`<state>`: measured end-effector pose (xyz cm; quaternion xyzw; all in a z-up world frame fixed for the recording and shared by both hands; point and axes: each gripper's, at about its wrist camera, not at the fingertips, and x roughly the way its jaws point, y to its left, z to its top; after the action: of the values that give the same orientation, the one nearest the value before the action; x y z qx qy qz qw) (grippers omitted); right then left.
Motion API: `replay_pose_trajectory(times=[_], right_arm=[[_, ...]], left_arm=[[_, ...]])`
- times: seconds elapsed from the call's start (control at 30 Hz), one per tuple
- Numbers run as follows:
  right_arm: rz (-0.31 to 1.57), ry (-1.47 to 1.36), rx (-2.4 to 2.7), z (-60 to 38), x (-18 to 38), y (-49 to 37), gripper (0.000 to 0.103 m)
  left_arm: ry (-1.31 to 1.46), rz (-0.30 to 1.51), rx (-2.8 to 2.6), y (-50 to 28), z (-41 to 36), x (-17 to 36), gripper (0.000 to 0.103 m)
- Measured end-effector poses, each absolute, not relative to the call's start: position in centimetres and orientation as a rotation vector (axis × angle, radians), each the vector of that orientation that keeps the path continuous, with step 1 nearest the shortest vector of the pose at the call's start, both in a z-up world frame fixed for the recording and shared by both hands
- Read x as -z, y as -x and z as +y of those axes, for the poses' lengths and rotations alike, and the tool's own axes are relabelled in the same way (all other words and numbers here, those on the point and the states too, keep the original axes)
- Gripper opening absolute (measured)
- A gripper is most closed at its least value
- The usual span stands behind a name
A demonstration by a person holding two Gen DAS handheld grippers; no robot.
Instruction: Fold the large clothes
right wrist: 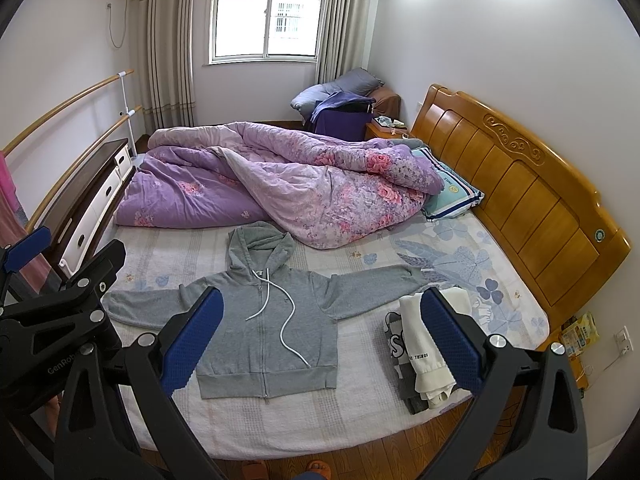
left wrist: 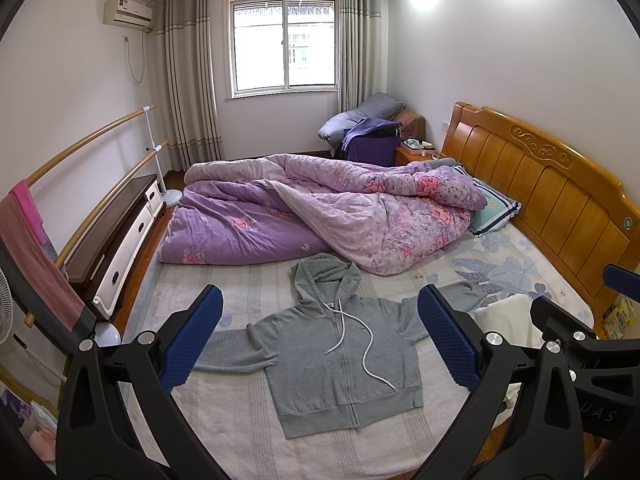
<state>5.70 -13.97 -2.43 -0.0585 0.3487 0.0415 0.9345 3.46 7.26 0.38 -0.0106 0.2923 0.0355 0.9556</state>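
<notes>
A grey zip hoodie (left wrist: pixel 340 352) lies flat and face up on the bed, sleeves spread to both sides, hood toward the quilt, white drawstrings across its chest; it also shows in the right wrist view (right wrist: pixel 264 328). My left gripper (left wrist: pixel 320 340) is open and empty, held above the near edge of the bed over the hoodie. My right gripper (right wrist: pixel 322 340) is open and empty, held above the bed's near edge between the hoodie and a pile of folded clothes (right wrist: pixel 424 356). Each gripper shows at the edge of the other's view.
A crumpled purple floral quilt (right wrist: pixel 280 176) fills the far half of the bed (right wrist: pixel 360 272). A pillow (right wrist: pixel 452 196) lies by the wooden headboard (right wrist: pixel 520 184). A low cabinet (left wrist: pixel 116 236) and wooden rails stand left. Wooden floor lies in front.
</notes>
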Motion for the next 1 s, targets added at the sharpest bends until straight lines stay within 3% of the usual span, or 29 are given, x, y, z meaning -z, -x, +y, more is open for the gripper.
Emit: replay_pose_trajectory(times=[1.0], right_arm=[[0.727,0.122,-0.093,-14.0,2.7,-6.6,0.095]], left_arm=[[0.016,0.599,-0.067,-4.1,8.7,0.0,0.098]])
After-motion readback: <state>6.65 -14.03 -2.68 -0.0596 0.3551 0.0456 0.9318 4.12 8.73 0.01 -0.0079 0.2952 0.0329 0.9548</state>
